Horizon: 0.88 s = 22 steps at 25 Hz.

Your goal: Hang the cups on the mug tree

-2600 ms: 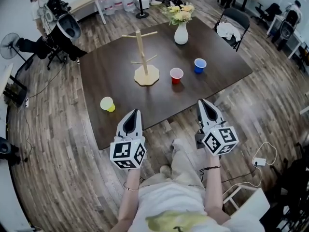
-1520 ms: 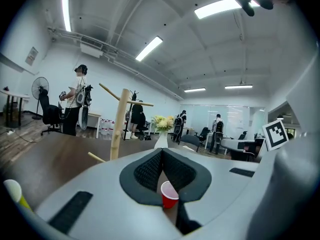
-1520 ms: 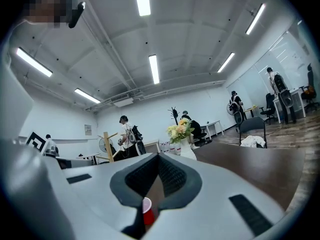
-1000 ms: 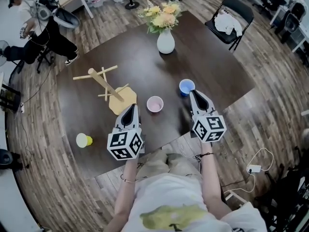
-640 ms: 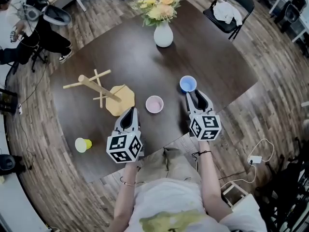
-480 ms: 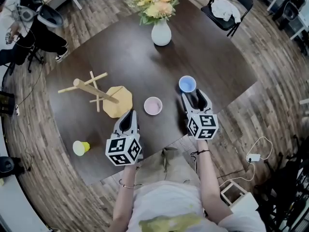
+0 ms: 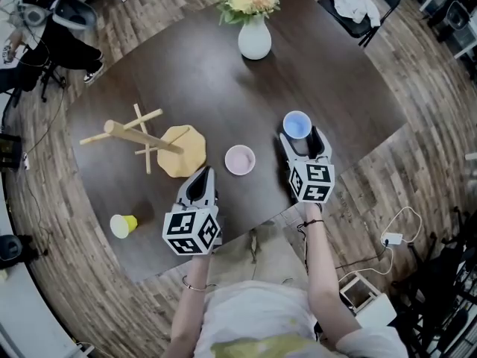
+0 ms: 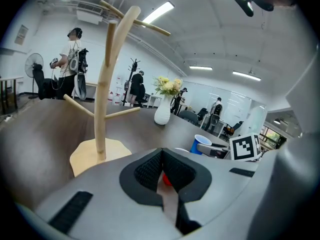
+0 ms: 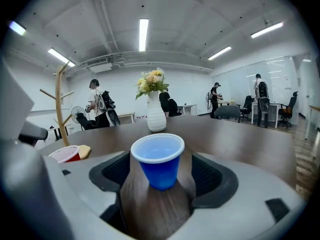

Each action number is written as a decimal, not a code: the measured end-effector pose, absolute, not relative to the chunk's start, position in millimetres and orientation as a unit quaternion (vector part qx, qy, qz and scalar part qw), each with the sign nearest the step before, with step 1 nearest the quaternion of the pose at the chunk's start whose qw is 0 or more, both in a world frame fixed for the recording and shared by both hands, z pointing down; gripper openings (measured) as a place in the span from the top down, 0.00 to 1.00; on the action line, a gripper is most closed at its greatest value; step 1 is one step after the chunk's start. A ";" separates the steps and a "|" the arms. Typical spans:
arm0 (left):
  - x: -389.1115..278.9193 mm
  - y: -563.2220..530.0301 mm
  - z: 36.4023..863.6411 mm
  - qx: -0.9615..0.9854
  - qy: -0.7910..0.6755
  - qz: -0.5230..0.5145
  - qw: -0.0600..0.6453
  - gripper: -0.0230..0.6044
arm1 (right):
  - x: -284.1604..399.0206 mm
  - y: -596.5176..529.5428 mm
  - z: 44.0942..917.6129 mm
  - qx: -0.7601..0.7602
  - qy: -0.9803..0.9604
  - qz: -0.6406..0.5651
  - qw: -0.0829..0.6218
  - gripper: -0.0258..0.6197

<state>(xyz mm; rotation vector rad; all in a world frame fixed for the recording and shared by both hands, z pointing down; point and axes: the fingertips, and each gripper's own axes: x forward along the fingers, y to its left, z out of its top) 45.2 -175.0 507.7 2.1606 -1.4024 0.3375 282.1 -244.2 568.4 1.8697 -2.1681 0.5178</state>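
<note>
Right gripper (image 7: 302, 142): jaws wide apart, just been opening, set low on either side of blue cup (image 9: 159, 161). Cup upright on table (image 7: 186, 73), mouth up, between the pads with a gap at each side. No contact, no grip yet. Opened that wide presumably to clear the rim, broader than the base.

Left gripper (image 7: 200, 181): pads closed together, nothing clamped. Sliver of red past them only the red cup (image 7: 240, 159), farther off on the table. Positioned near the table's near edge, just short of mug tree (image 7: 160, 144), probably held clear during right-side work.

Mug tree upright on its pale base, left of red cup; all pegs bare. Yellow cup (image 7: 123, 224) on its side near the left edge, well apart from the rest. Vase of flowers (image 7: 255, 43) at the far side, out of the working area.

Judged stage: very start, first pickup; three cups left to hang. Next need: gentle closing on the thin wall, low enough not to tip it, soft enough not to crush it.
</note>
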 end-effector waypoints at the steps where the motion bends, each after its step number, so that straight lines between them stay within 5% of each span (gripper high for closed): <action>1: 44.8 -175.4 508.8 0.801 -0.520 0.126 0.270 0.93 | 282.2 -246.4 571.0 0.638 -0.740 0.176 0.123 0.39; 22: 46.3 -178.4 505.6 0.795 -0.537 0.133 0.249 0.93 | 272.0 -273.9 575.1 0.605 -0.762 0.151 0.174 0.46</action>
